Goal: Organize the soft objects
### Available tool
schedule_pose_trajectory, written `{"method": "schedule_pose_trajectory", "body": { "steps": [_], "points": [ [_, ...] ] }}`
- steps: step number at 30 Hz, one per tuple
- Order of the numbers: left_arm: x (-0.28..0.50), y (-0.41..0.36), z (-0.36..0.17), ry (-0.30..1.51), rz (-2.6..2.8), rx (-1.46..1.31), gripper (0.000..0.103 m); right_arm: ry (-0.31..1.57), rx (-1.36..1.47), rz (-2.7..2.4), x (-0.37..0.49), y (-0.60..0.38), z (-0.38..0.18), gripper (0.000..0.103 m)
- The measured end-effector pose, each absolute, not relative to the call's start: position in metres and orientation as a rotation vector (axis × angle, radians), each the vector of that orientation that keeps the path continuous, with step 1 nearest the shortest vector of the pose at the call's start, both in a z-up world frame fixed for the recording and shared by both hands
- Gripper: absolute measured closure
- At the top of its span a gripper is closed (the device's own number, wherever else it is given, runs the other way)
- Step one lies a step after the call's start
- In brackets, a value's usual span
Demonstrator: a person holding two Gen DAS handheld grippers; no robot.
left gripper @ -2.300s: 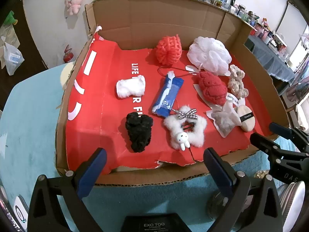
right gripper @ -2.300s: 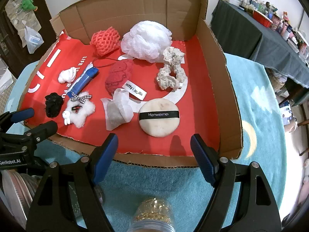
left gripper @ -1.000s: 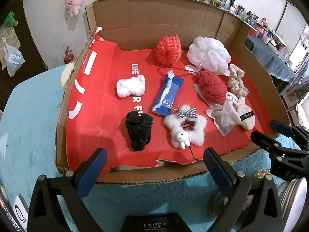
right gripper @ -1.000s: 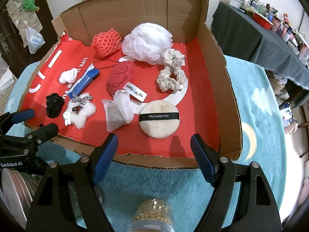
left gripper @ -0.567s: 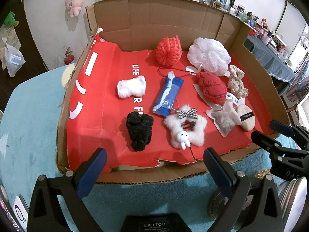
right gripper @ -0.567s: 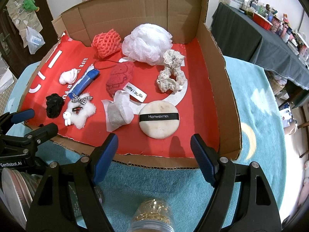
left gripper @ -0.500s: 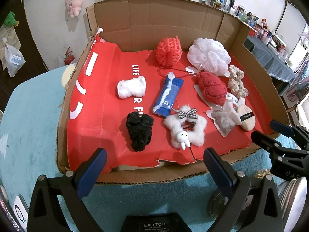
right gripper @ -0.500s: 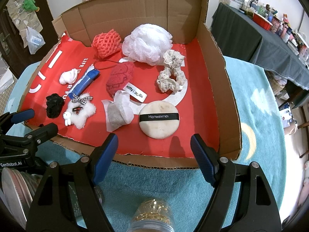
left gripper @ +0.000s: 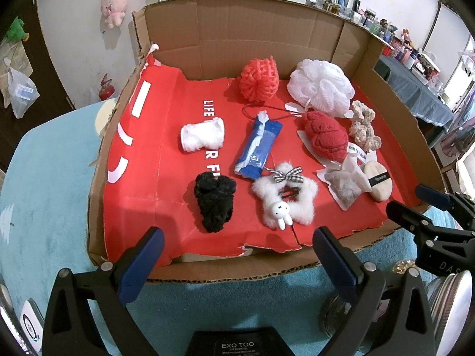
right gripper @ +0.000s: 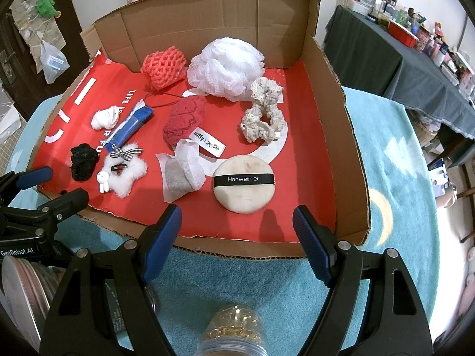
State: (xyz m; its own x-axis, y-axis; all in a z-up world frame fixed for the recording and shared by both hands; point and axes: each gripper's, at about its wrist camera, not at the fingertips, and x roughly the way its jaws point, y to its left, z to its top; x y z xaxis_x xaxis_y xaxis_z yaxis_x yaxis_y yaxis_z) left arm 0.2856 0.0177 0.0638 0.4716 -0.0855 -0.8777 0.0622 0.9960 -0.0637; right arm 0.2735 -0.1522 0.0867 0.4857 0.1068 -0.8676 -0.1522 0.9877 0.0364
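The soft things lie spread on the red floor of the cardboard box (left gripper: pixel 261 32), each one apart or nearly apart from its neighbour: the black scrunchie (left gripper: pixel 215 201) and the white star clip (left gripper: pixel 285 200) at the front, the white roll (left gripper: pixel 203 134) and the blue pack (left gripper: pixel 258 148) in the middle, the red mesh (left gripper: pixel 259 78) and the white pouf (left gripper: pixel 322 87) at the back wall, the puff (right gripper: pixel 244 183) and the sachet (right gripper: pixel 180 175) on the right. This could be a layout waiting for sorting or a finished one; I cannot tell which.

Several risks are visible. The pouf and the mesh are springy, so a pinch on the outer loops alone may slip off. The sachet is thin and limp and lies on paper, so the fingers may take the paper with it. The beige scrunchie (right gripper: pixel 262 112) rests on a paper card that may come up too. The front cardboard edge is low and torn, so a low approach may catch it.

The left gripper (left gripper: pixel 234 247) hovers before the front edge, level, with its 2 fingers wide apart and nothing between them. The right gripper (right gripper: pixel 237 227) hovers the same way on the right, also spread and holding nothing.
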Motion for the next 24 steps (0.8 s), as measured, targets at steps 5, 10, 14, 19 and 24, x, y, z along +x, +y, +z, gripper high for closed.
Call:
{"method": "schedule_pose_trajectory", "body": {
  "steps": [5,10,14,19,24],
  "points": [
    [0.283,0.02,0.066,1.069,-0.09,-0.053,0.001,1.059,-0.065,0.179,0.273,-0.149,0.087,0.026],
    [0.267,0.032,0.101,0.952,-0.063,-0.064,0.001,0.982,-0.086,0.158,0.264,-0.15,0.107,0.026],
    [0.239,0.045,0.135,0.829,-0.019,-0.061,0.001,0.912,-0.065,0.144,0.245,-0.163,0.135,0.026],
    [0.182,0.041,0.157,0.705,-0.036,-0.039,0.0,0.817,-0.049,0.129,0.204,-0.175,0.159,0.026],
    [0.122,0.026,0.147,0.637,-0.076,-0.025,0.0,0.722,-0.029,0.175,0.137,-0.174,0.165,0.014]
  ]
}}
